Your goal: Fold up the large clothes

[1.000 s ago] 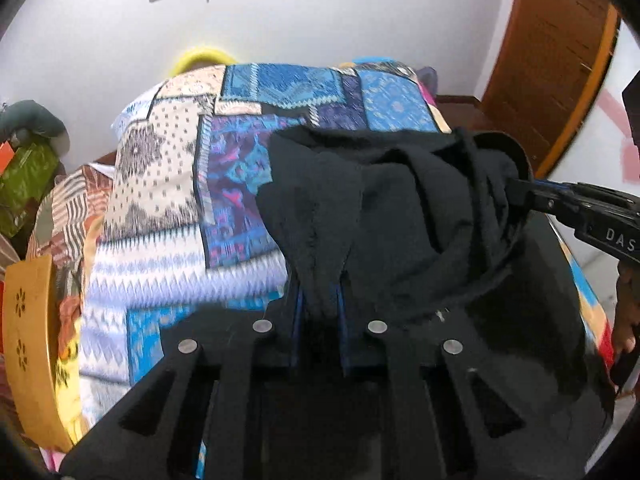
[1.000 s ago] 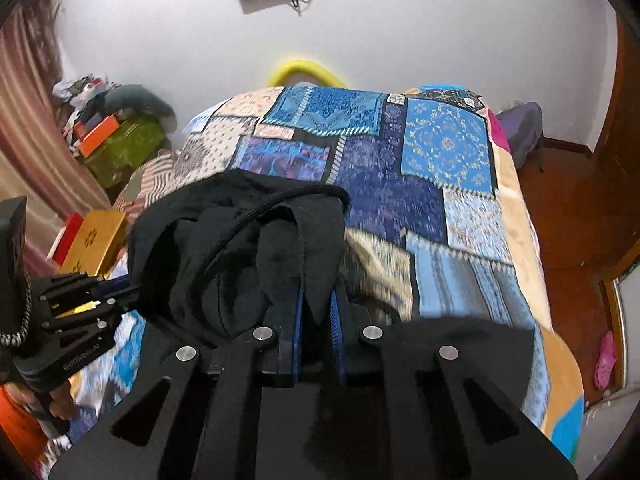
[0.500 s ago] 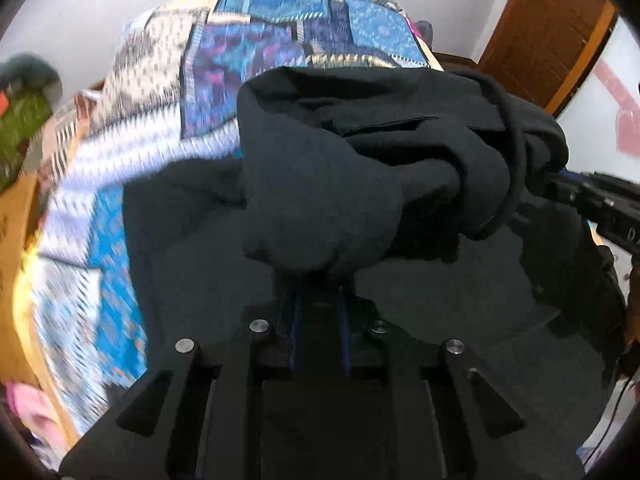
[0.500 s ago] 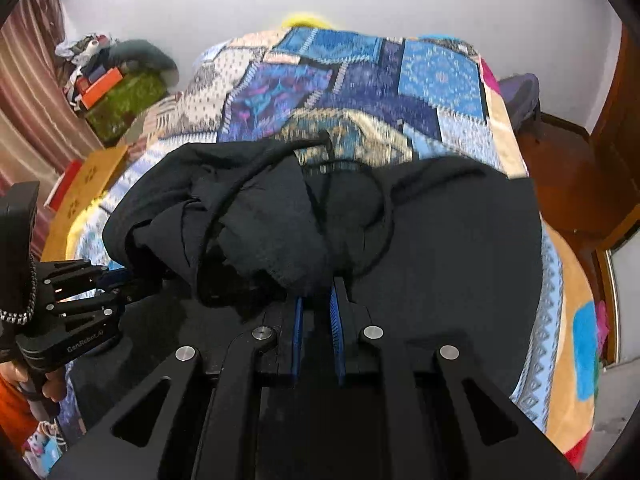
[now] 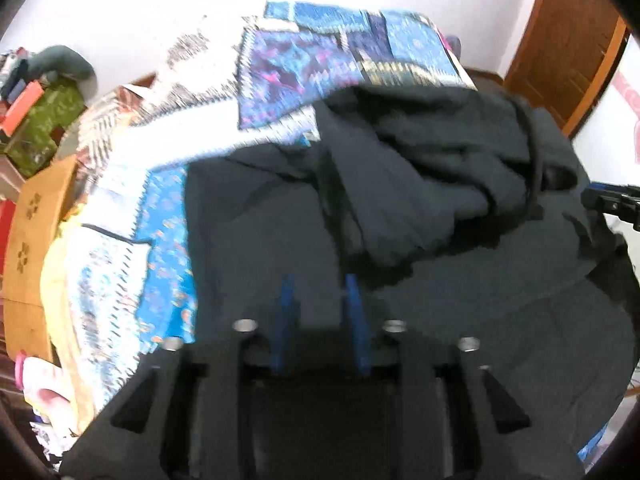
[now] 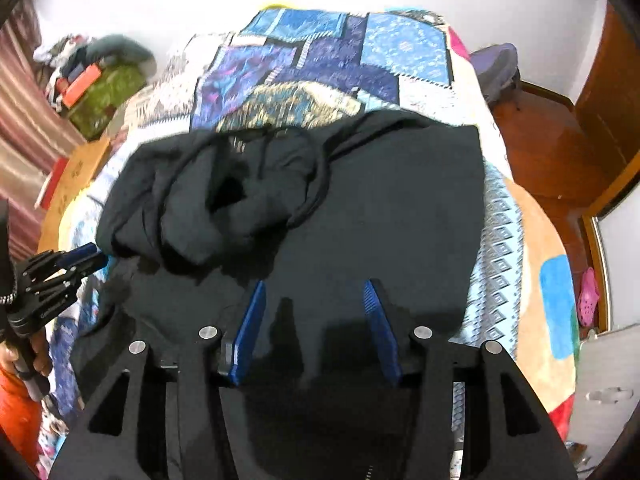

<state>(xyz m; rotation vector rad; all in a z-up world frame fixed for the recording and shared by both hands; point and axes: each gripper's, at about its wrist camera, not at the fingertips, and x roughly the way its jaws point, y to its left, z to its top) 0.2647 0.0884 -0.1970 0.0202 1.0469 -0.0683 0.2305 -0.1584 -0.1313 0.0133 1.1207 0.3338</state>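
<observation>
Both grippers, left (image 5: 316, 292) and right (image 6: 314, 300), jaws parted, empty; black fabric hoodie (image 6: 360, 208) bunched at 12 o'clock on patchwork quilt (image 6: 332, 52).

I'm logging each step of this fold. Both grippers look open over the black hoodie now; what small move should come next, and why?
Probably smooth the bunched hood flat. Both the left gripper and right gripper are open and hold nothing, while the hoodie lies folded on the bed with its hood and drawstring in a lump on top.
</observation>
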